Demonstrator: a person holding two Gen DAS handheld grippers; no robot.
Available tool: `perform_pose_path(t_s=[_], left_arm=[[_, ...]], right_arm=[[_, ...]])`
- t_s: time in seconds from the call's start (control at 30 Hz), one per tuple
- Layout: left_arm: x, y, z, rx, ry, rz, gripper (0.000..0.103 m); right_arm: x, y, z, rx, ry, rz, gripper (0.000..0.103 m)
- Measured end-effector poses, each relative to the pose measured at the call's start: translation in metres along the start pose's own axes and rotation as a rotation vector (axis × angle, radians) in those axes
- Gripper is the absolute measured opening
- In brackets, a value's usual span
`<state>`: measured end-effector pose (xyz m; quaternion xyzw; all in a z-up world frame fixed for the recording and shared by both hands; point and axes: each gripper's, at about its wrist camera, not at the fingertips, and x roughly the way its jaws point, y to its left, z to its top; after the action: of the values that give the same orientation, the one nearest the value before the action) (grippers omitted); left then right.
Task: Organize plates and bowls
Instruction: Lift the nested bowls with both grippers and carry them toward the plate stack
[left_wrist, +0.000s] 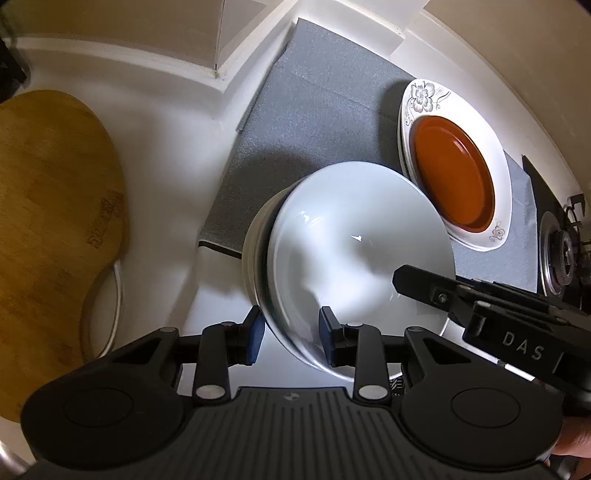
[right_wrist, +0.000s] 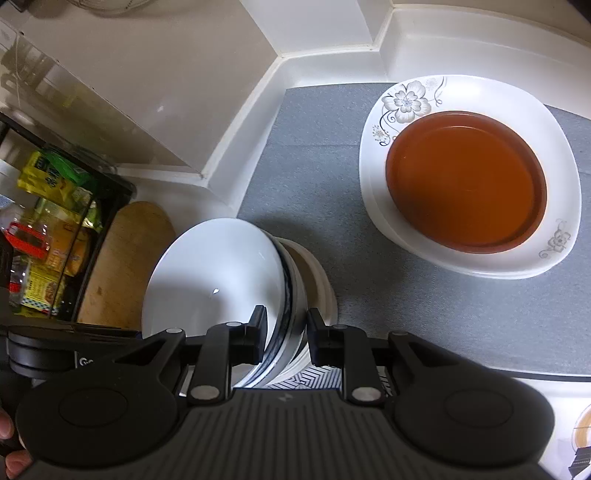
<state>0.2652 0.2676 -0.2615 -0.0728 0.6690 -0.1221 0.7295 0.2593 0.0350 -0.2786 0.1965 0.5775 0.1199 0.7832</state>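
Both grippers are matte black. The left gripper (left_wrist: 291, 338) has a ribbed grey body, two round black caps, silver pivot pins and dark blue finger pads (left_wrist: 255, 334). The right gripper (right_wrist: 286, 338) is built the same, with black pads; in the left view its side shows a screw and grey "DAS" lettering.

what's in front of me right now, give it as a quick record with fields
surface: grey mat on a white counter
stack of bowls: nested, white bowl on top, at the mat's edge
left claw: closed across the stack's rim, one finger inside, one outside
right claw: closed across the opposite rim
orange plate: sits in the flowered white plate, on the mat
wooden board: on the counter, off the mat
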Motion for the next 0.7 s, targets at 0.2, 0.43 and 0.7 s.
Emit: perform_pose_path(t_s=[0.2,0.43,0.7], left_arm=[[0.005,0.001,0.005,0.004,-0.011,-0.013,0.032],[0.004,0.009,0.009,0.008,0.004,-0.055,0.033],[-0.002,0.020,0.015,-0.016,0.028,-0.120,0.032]], right_arm=[[0.006,0.002,0.000,-0.033,0.022,-0.050,0.024],[0.010,0.011,0.002,-0.128,0.009,-0.106,0.024],[0.008,0.008,0.002,-0.154,0.006,-0.088,0.024]])
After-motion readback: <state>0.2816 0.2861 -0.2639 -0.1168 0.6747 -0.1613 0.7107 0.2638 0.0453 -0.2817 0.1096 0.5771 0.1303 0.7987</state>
